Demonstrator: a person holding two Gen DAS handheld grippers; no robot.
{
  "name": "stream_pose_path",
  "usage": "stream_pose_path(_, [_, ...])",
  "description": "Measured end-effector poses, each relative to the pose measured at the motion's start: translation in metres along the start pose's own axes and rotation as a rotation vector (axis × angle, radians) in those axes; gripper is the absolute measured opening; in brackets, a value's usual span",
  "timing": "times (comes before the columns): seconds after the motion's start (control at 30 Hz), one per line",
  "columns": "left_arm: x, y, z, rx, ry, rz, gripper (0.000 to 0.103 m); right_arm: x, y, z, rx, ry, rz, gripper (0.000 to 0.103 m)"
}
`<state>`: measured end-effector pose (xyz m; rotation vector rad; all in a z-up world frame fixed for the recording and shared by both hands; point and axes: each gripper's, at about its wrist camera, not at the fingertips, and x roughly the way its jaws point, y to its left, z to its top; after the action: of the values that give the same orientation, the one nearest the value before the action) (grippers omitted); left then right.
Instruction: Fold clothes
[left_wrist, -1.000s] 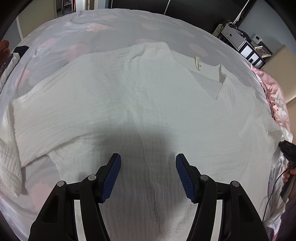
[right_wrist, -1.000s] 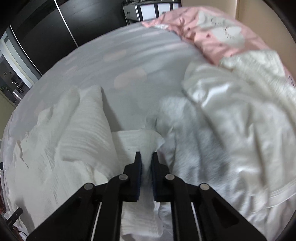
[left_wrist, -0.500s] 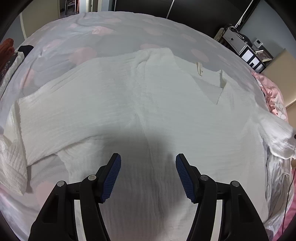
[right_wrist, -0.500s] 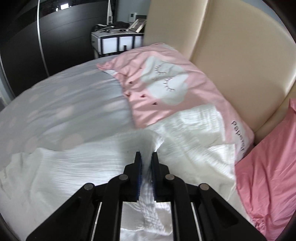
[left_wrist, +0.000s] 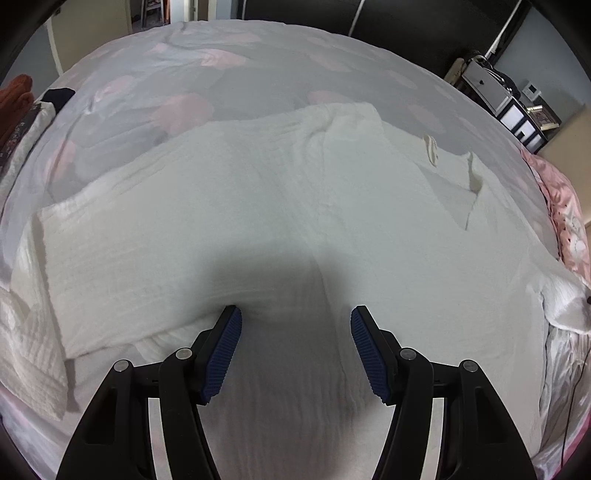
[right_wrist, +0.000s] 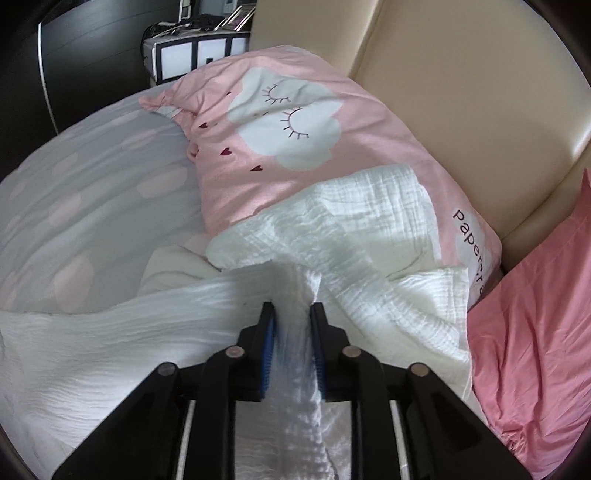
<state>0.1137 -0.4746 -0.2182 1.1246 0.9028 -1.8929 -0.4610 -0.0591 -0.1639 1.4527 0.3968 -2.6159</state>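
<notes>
— While the white garment (left_wrist: 295, 206) lies spread flat across the bed (left_wrist: 258, 62), where do the left tongs (left_wrist: 295, 347) stand?

— Above its near part, jaws wide apart, nothing between the blue pads, which cast a dark shadow on the cloth.

— And the right tongs (right_wrist: 292, 354)?

— Their jaws have just been opening. A strip of the white crinkled cloth (right_wrist: 295, 369) runs between the pads, but they stand slightly off it, not pressing.

— Where does that cloth lead?

— Forward to a bunched end lying against the pink pillow (right_wrist: 280, 122) with the sleepy cloud print, beside the cream headboard (right_wrist: 461, 92).
</notes>
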Motion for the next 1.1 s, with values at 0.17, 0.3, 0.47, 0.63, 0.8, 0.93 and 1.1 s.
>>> stream_pose_path(0.17, [-0.018, 0.014, 0.000, -0.022, -0.038, 0.007, 0.063, -0.023, -0.011, -0.010, 0.062, 0.013, 0.044, 0.025])
stream_pose_path(0.3, [-0.037, 0.017, -0.012, -0.003, -0.038, 0.018, 0.063, -0.045, -0.009, -0.030, 0.006, 0.042, 0.068, 0.025])
stream_pose_path(0.47, [-0.057, 0.014, -0.036, 0.031, 0.019, 0.022, 0.063, -0.074, -0.005, -0.063, -0.045, 0.127, 0.186, 0.025])
stream_pose_path(0.63, [-0.076, 0.011, -0.058, 0.066, 0.112, -0.015, 0.063, -0.106, 0.026, -0.107, -0.222, 0.270, 0.276, 0.025])
stream_pose_path(0.8, [-0.105, 0.013, -0.088, 0.175, 0.170, 0.015, 0.063, -0.130, 0.048, -0.164, -0.376, 0.387, 0.361, 0.025])
stream_pose_path(0.93, [-0.130, 0.037, -0.097, 0.192, 0.146, 0.094, 0.063, -0.139, 0.058, -0.200, -0.424, 0.420, 0.377, 0.025])
stream_pose_path(1.1, [-0.171, 0.103, -0.089, 0.055, 0.075, 0.160, 0.063, -0.144, 0.070, -0.227, -0.386, 0.449, 0.489, 0.025])
